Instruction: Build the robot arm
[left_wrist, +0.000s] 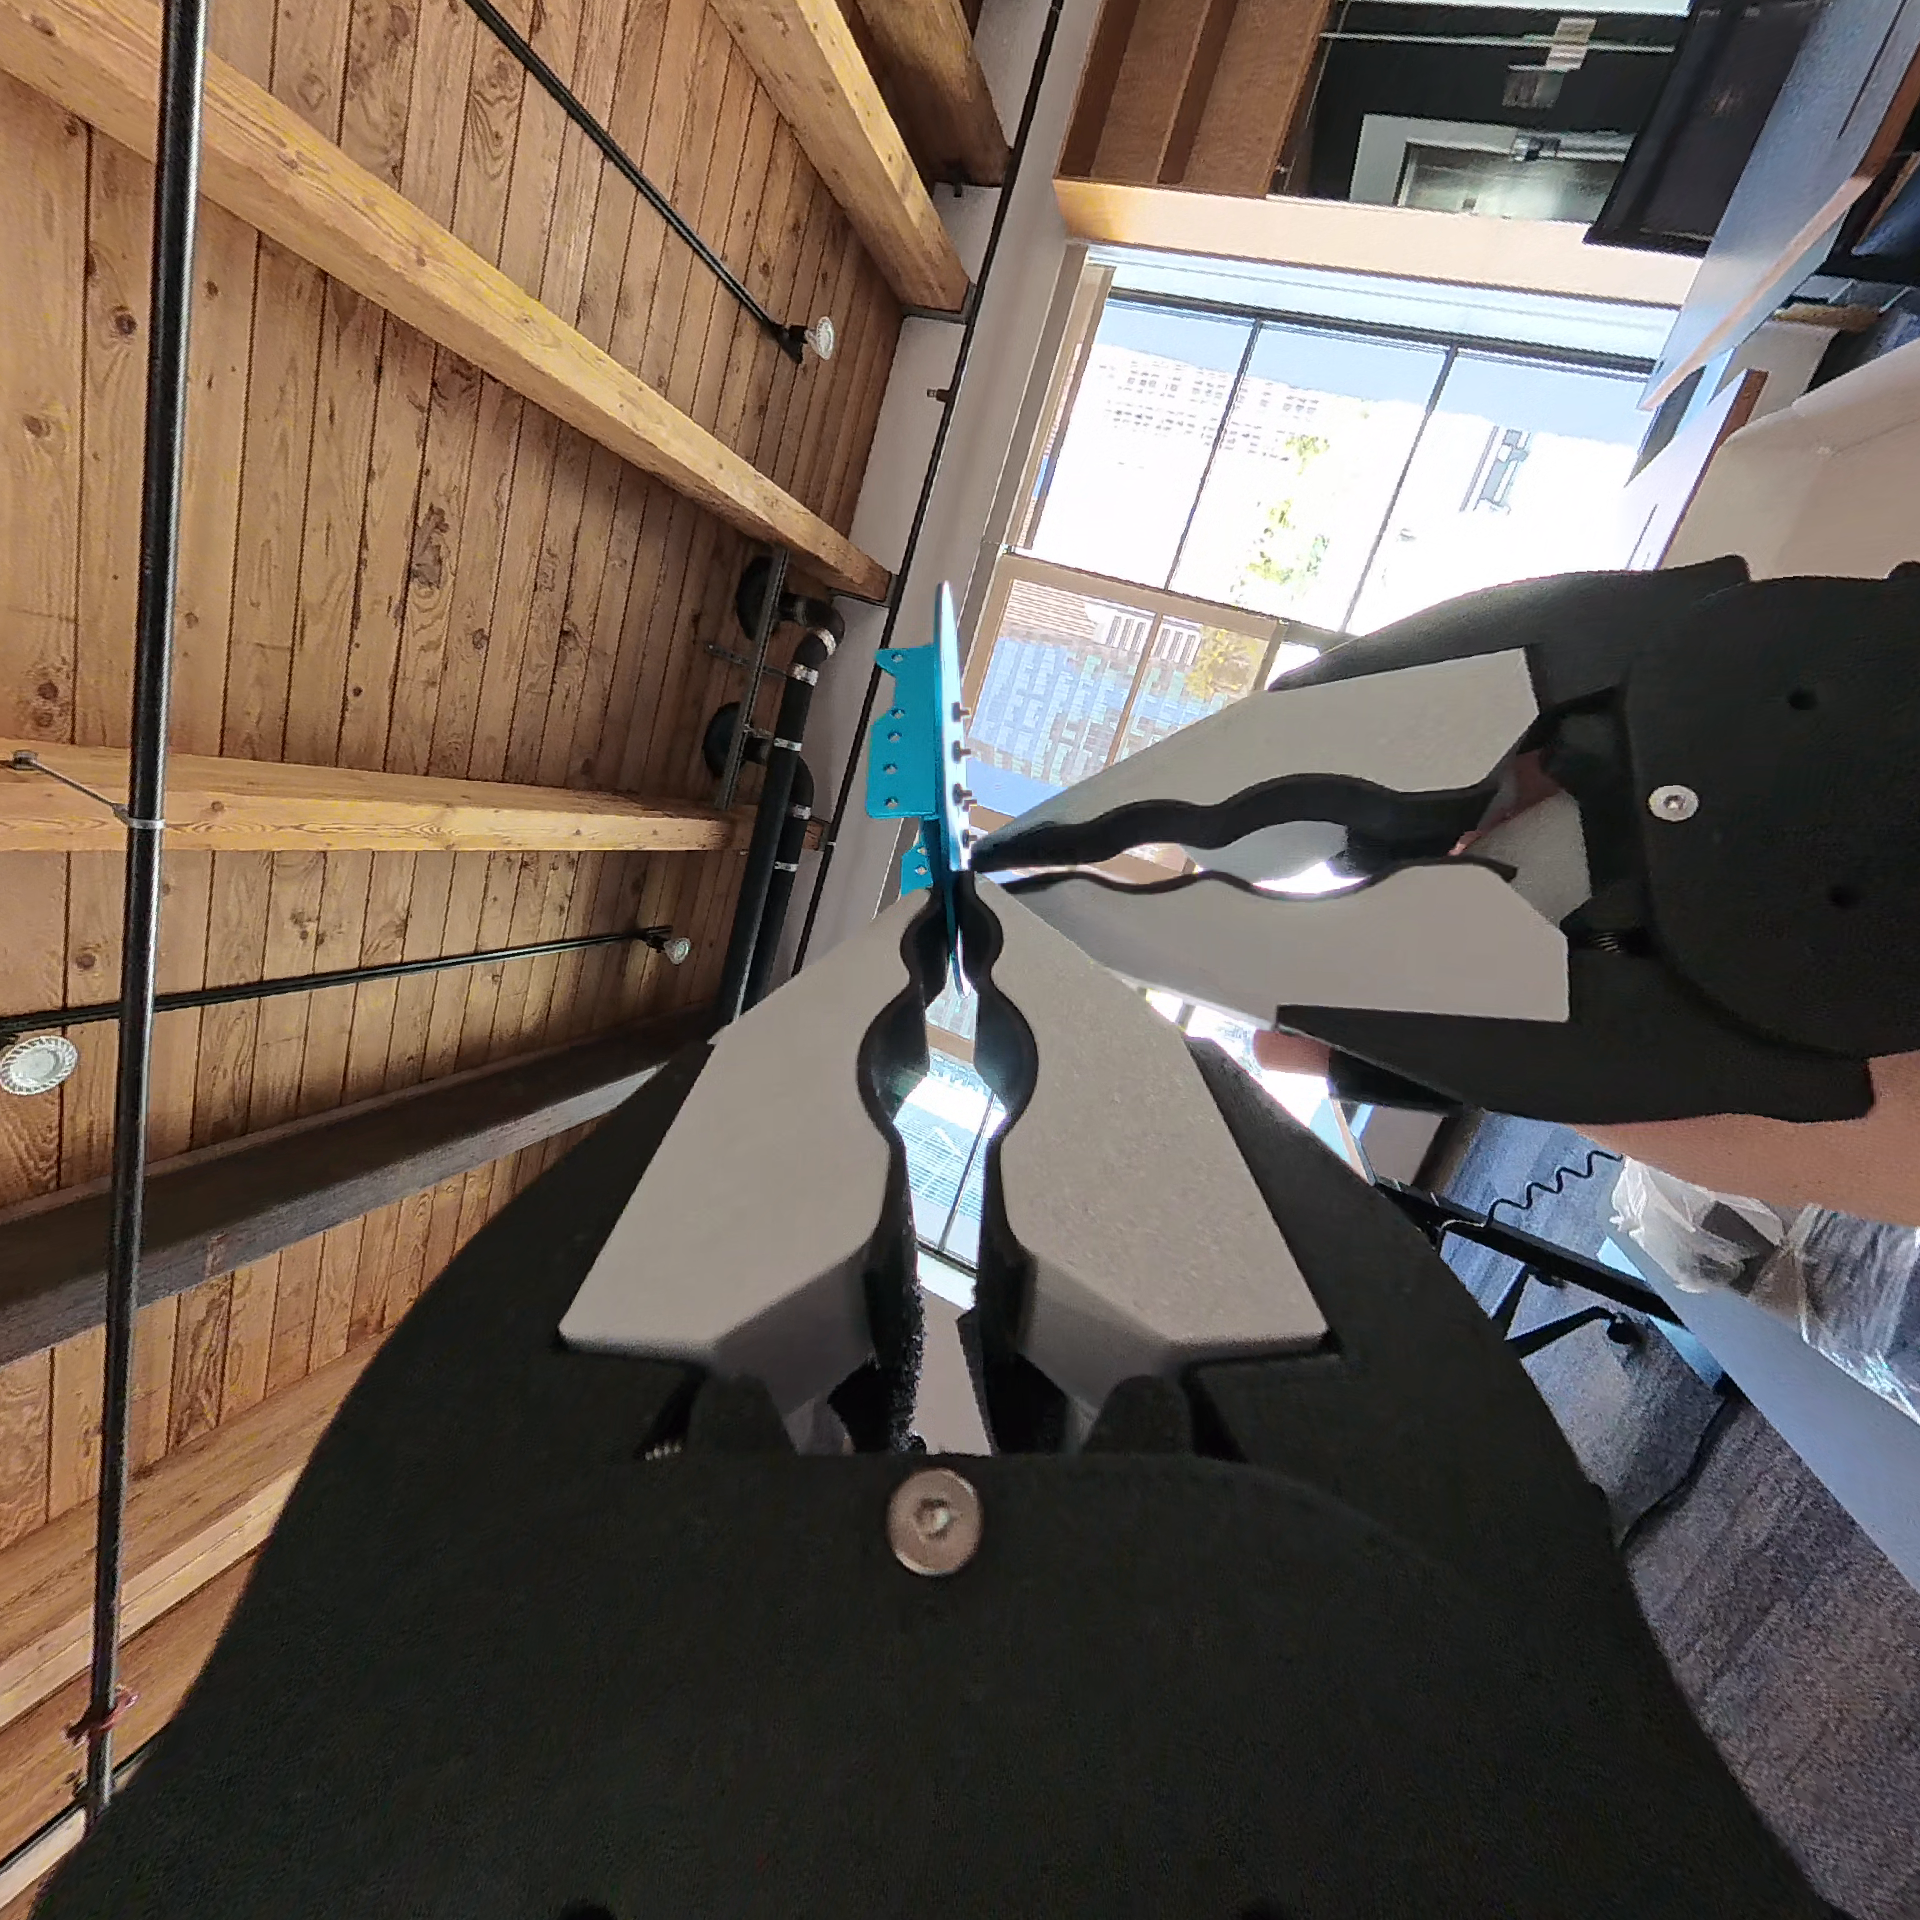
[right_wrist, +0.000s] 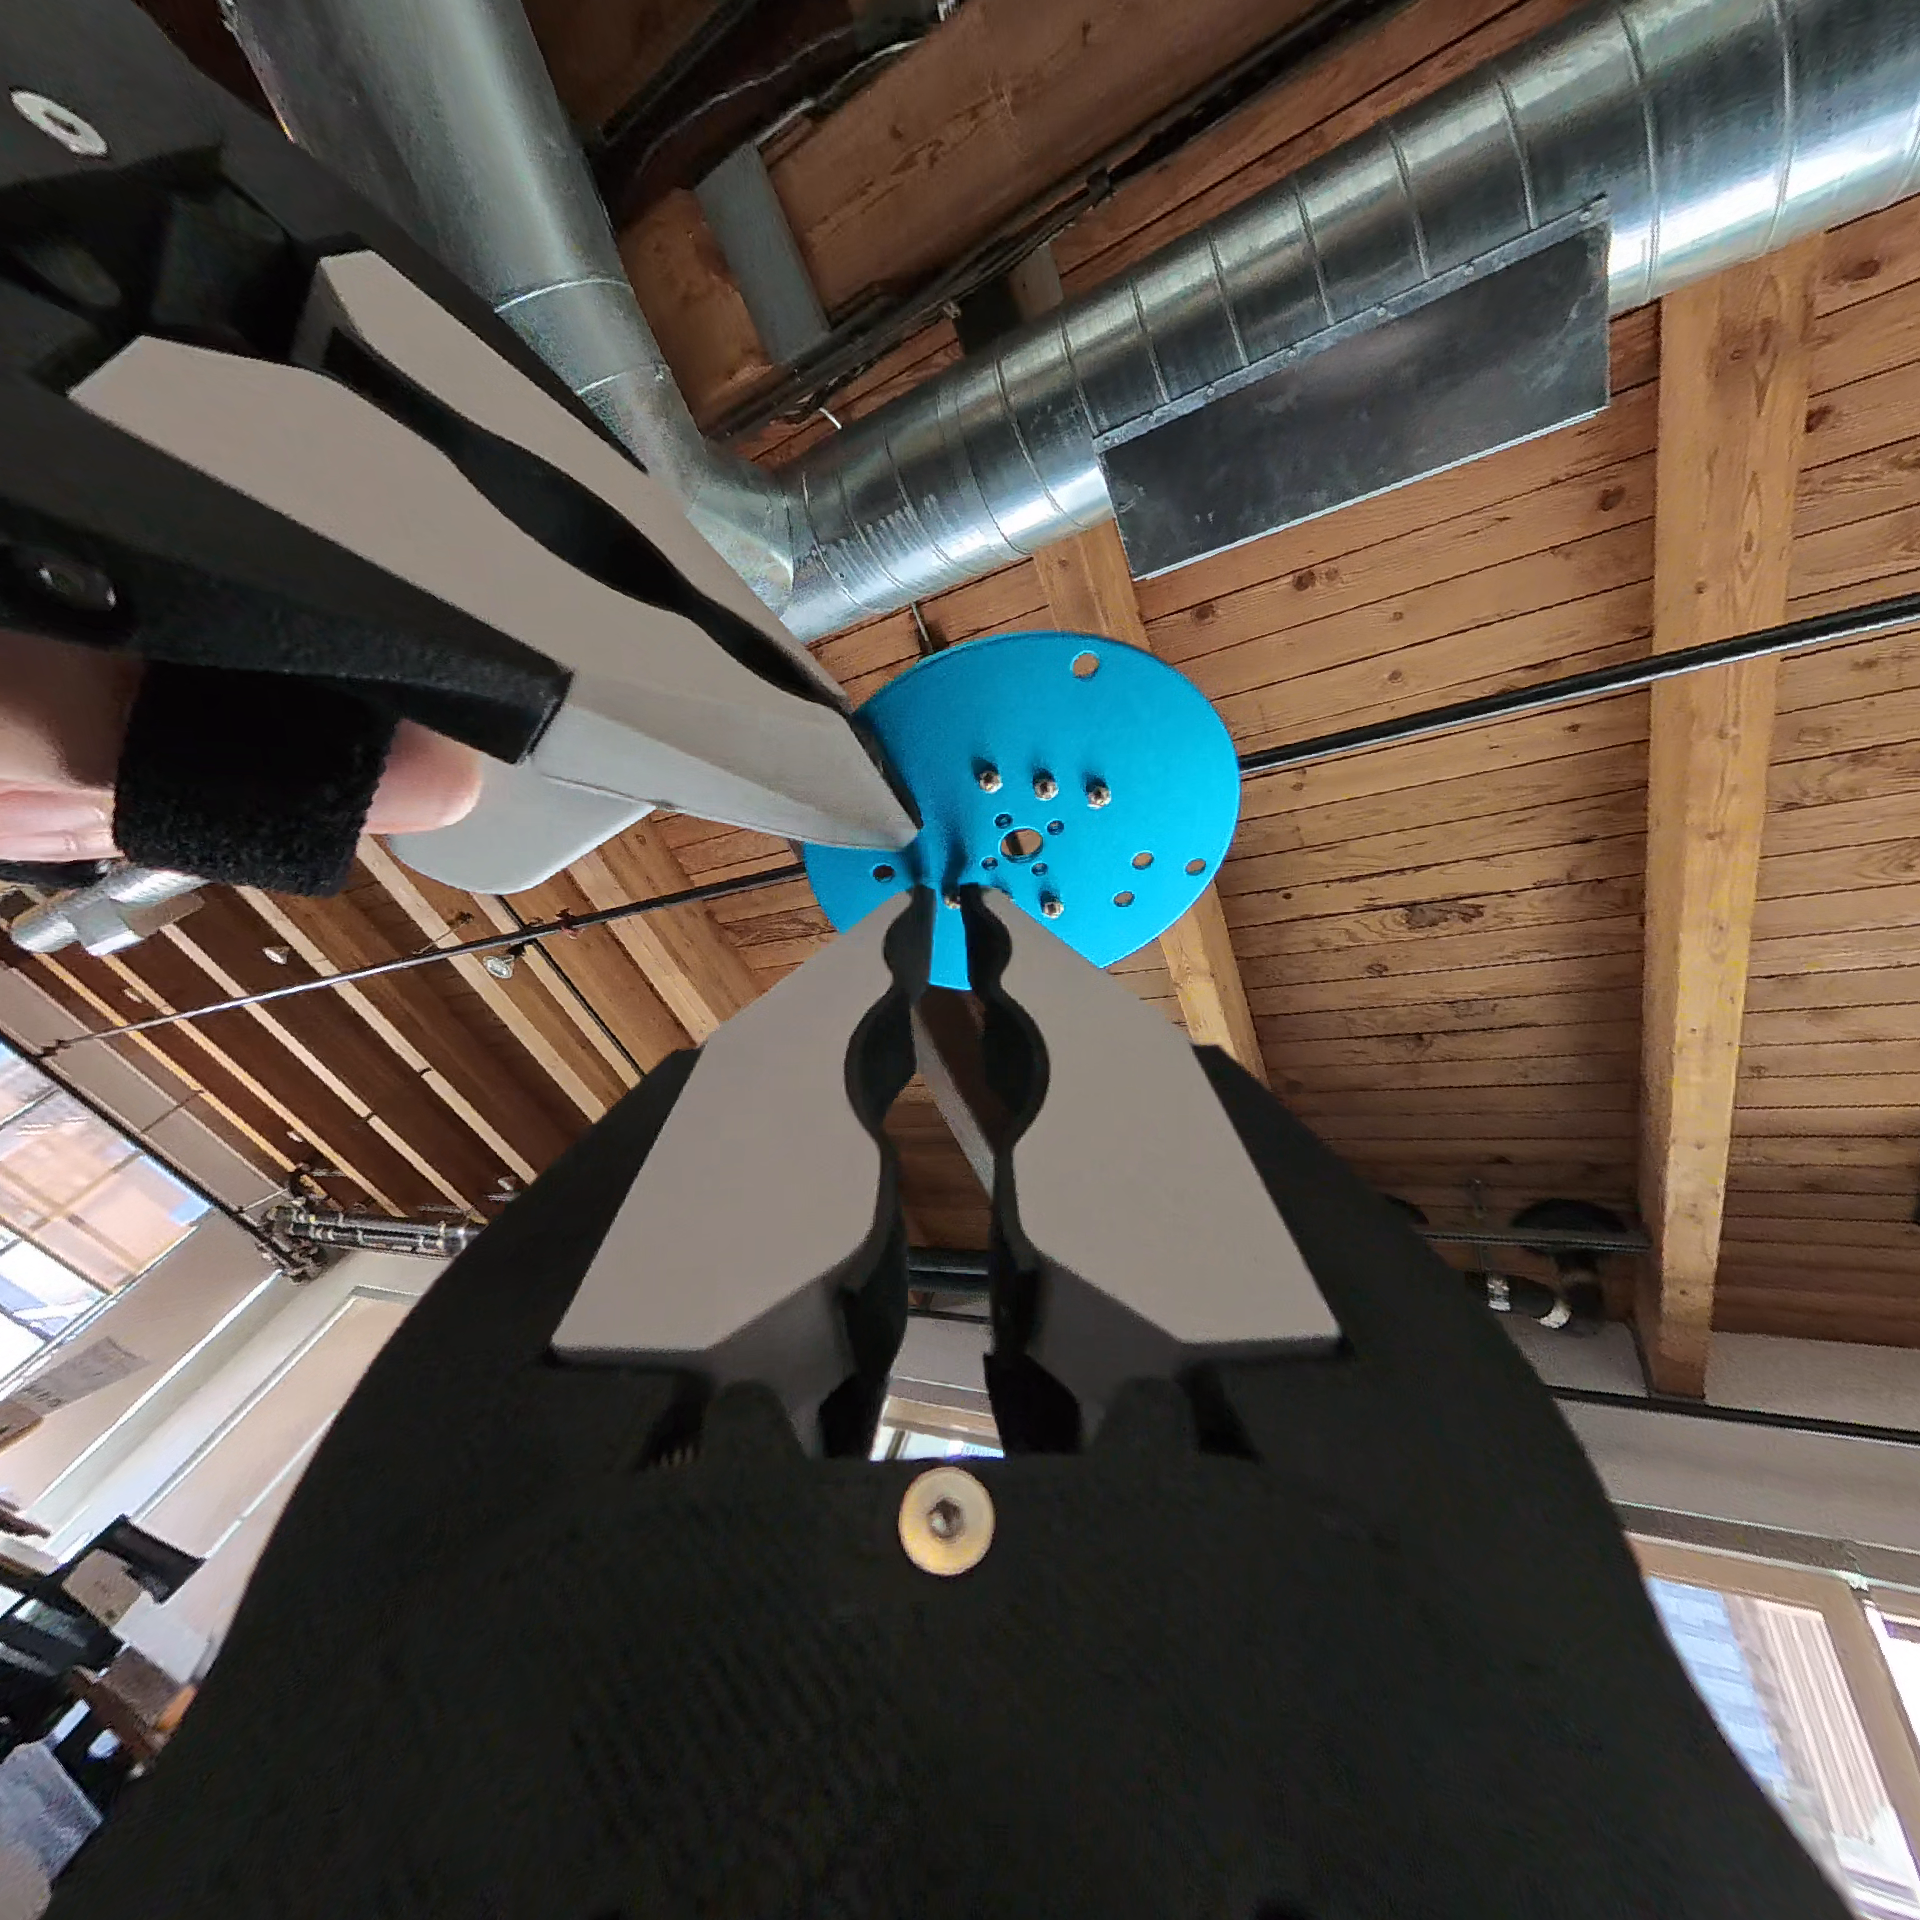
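Observation:
A round blue metal disc (right_wrist: 1091, 727) with several holes and small screws is held up in the air, under the ceiling. In the left wrist view it shows edge-on (left_wrist: 950, 707), with a blue bracket (left_wrist: 896, 748) on its far side. My left gripper (left_wrist: 961, 914) is shut on the disc's rim; in the right wrist view it (right_wrist: 899, 821) comes in from the upper left. My right gripper (right_wrist: 943, 896) has its tips closed on a small screw end on the disc's near face. In the left wrist view it (left_wrist: 975, 860) reaches in from the right.
A wooden plank ceiling with beams (left_wrist: 468, 312) lies behind. Silver air ducts (right_wrist: 1247, 343) and black rods run under it. Large windows (left_wrist: 1299, 468) are ahead. A person's fingers (right_wrist: 416, 779) and forearm (left_wrist: 1714, 1153) hold the grippers. Left and right tips are no more than a few centimetres apart.

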